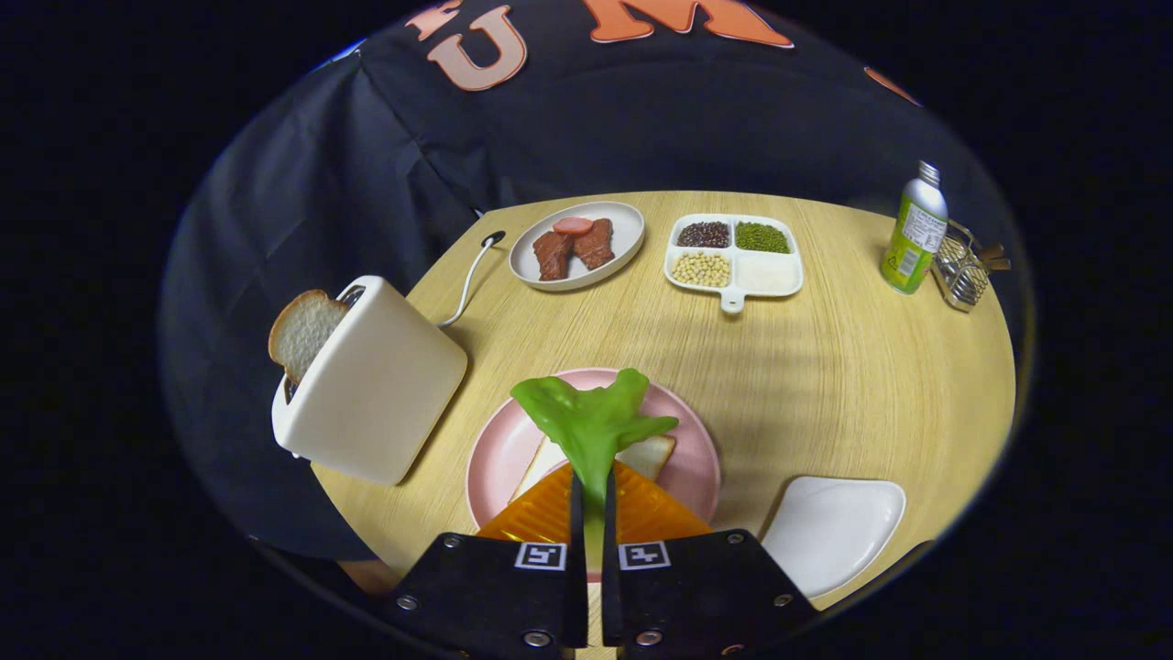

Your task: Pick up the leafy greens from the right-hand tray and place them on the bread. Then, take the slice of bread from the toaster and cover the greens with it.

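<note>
Tongs pinching stem of leafy greens, both fingers pressed on it. Greens held above pink plate, over bread slice lying there. Second bread slice standing up in toaster, just beside plate on table. White tray near plate, on the other side.

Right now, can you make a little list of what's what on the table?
gripper: shut on the greens
greens: held above the pink plate
bread: slice on the pink plate, under the greens
toaster: beside the plate, another slice sticking out
white tray: bare, beside the fingers
far side: meat plate, bean dish, bottle
</note>
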A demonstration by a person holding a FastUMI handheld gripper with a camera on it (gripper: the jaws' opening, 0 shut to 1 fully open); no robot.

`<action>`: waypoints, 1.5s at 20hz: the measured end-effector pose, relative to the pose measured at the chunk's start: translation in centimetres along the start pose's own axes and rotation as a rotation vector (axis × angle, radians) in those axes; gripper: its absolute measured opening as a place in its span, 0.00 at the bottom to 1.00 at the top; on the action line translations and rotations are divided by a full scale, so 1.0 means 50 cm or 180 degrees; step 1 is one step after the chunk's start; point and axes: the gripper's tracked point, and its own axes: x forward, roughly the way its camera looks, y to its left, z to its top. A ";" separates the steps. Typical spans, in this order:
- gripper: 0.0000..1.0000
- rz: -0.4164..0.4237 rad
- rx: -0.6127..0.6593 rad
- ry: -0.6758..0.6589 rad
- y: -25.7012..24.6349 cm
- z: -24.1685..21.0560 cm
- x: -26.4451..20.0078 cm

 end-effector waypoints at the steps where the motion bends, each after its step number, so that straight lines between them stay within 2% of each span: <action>1: 0.06 -0.0005 -0.0021 0.0027 0.003 -0.003 0.009; 6: 0.07 0.0114 -0.0136 0.0204 0.027 -0.032 0.049; 10: 0.06 0.0041 -0.0171 0.0271 0.024 -0.039 0.068; 12: 0.09 -0.0027 -0.0204 0.0268 0.021 -0.039 0.069; 15: 0.22 -0.0114 -0.0244 0.0326 0.023 -0.051 0.073; 18: 0.27 -0.0216 -0.0256 0.0277 0.021 -0.044 0.064; 20: 0.33 -0.0280 -0.0319 0.0255 0.021 -0.043 0.049; 25: 0.78 -0.0436 -0.0398 0.0091 0.019 -0.012 0.027; 27: 0.88 -0.0459 -0.0382 0.0042 0.025 0.002 0.019; 30: 0.94 -0.0432 -0.0385 0.0002 0.037 0.011 0.022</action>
